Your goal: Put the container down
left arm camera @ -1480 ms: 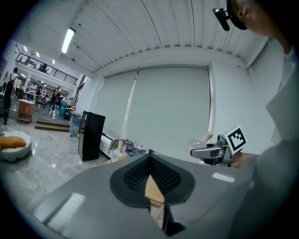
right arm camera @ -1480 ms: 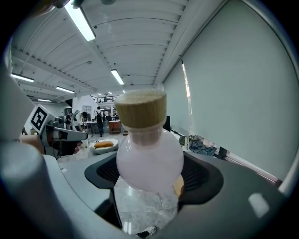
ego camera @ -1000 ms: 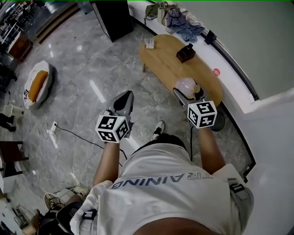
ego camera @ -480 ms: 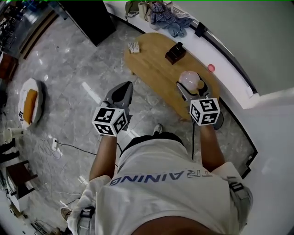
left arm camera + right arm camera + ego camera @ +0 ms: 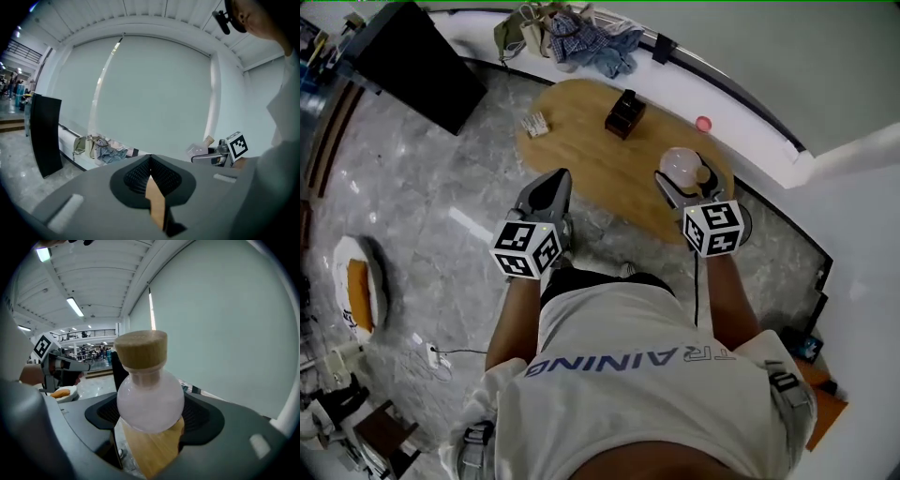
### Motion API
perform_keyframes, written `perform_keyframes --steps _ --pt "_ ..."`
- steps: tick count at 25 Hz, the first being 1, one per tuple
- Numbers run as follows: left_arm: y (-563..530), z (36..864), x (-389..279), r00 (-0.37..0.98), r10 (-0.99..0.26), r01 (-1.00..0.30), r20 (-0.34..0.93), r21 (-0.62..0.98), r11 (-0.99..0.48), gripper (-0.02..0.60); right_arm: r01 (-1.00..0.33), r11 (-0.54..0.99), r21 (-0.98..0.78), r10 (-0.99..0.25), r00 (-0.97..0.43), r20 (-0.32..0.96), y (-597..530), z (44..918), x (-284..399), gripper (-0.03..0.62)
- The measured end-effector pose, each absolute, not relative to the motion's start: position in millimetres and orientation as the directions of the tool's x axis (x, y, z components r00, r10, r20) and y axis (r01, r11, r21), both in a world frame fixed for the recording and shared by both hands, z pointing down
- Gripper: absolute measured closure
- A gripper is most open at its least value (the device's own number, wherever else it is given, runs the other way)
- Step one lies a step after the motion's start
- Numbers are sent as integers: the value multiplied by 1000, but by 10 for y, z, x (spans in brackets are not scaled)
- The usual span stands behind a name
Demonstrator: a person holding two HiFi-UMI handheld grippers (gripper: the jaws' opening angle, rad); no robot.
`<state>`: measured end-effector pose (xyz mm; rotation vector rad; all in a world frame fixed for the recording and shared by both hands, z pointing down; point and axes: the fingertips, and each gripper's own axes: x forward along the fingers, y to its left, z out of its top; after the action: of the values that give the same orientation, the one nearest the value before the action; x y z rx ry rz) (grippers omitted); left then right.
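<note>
You stand over the oval wooden table, a gripper in each hand. The right gripper is clamped on the container, a round frosted bottle w/ a wooden stopper. Its jaws are set wide round the bottle's belly, one pad on each side. The container sits over the table's near right end. Whether its base touches the wood can't be told.

In the right gripper view, the container fills the gap between the jaws and the stopper is at the top, w/ table wood showing beneath.

The left gripper is off the table's near edge, over the marble floor, jaws pressed together w/ nothing between them.

A dark box is at mid-table, well apart from the container. A pile of clothes lies on the white ledge beyond.
</note>
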<state>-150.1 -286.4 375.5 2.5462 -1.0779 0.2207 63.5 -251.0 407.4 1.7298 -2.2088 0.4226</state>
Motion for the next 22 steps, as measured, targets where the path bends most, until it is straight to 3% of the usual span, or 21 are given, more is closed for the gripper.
perform_keyframes --steps 11,22 --pt "-4271 3761 -1380 866 -420 -490 272 291 -822 581 -978 -195 -79 -906 148 397 -3026 3863 875 191" --pt "-4683 4199 -1047 877 -332 -435 348 281 -855 581 -962 -266 -60 -851 206 484 -3168 4462 955 191"
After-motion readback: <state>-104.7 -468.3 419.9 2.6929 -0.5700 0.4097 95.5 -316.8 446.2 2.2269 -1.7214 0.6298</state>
